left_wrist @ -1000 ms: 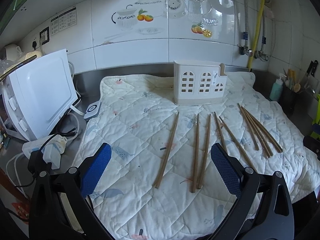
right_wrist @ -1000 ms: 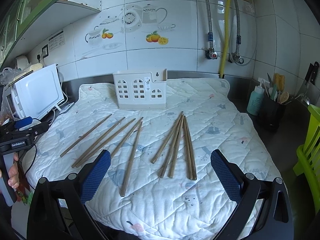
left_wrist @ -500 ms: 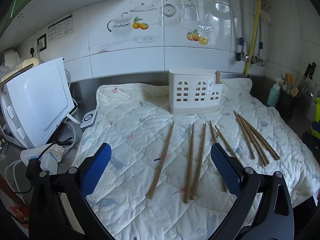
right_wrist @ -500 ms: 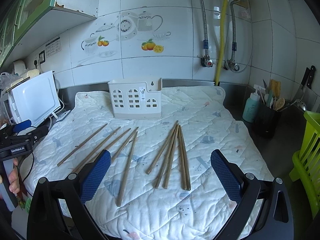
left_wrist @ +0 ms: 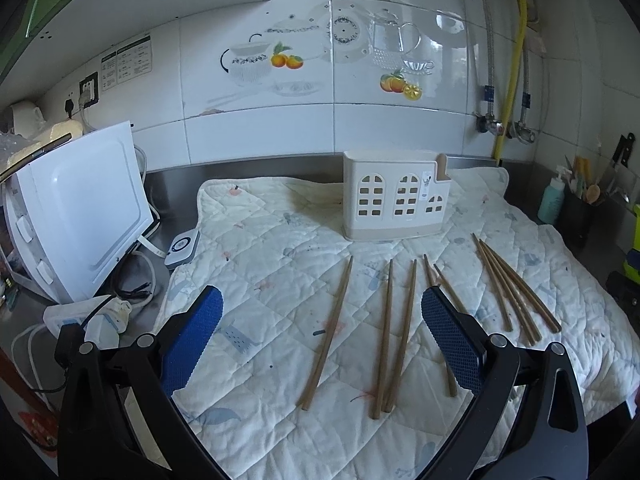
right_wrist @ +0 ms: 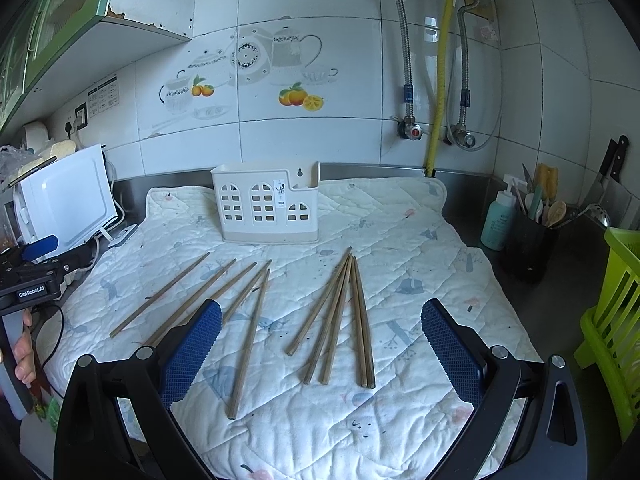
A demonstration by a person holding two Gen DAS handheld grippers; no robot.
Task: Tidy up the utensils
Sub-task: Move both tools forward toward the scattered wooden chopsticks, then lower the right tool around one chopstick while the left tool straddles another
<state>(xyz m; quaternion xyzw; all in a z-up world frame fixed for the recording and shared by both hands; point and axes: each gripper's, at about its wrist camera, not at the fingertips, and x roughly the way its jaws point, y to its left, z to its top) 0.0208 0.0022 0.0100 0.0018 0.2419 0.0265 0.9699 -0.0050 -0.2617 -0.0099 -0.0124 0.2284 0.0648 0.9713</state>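
Several wooden chopsticks lie on a white quilted mat (left_wrist: 272,264) in two loose groups: a left group (left_wrist: 386,332) (right_wrist: 224,296) and a right group (left_wrist: 516,292) (right_wrist: 340,316). A white house-shaped utensil holder (left_wrist: 394,200) (right_wrist: 268,208) stands upright behind them, empty as far as shown. My left gripper (left_wrist: 322,344) is open and empty, held above the mat's near edge over the left group. My right gripper (right_wrist: 320,352) is open and empty above the near edge, in front of the right group. The left gripper also shows at the left in the right wrist view (right_wrist: 36,272).
A white appliance (left_wrist: 76,216) and a power strip with cables (left_wrist: 92,316) sit left of the mat. A black utensil pot (right_wrist: 532,248) and teal bottle (right_wrist: 498,224) stand at the right, beside a green rack (right_wrist: 612,320). The tiled wall is behind.
Both grippers have drawn back and risen a little, so the mat, chopsticks and holder look smaller and farther. Nothing on the mat has moved. Both grippers stay open.
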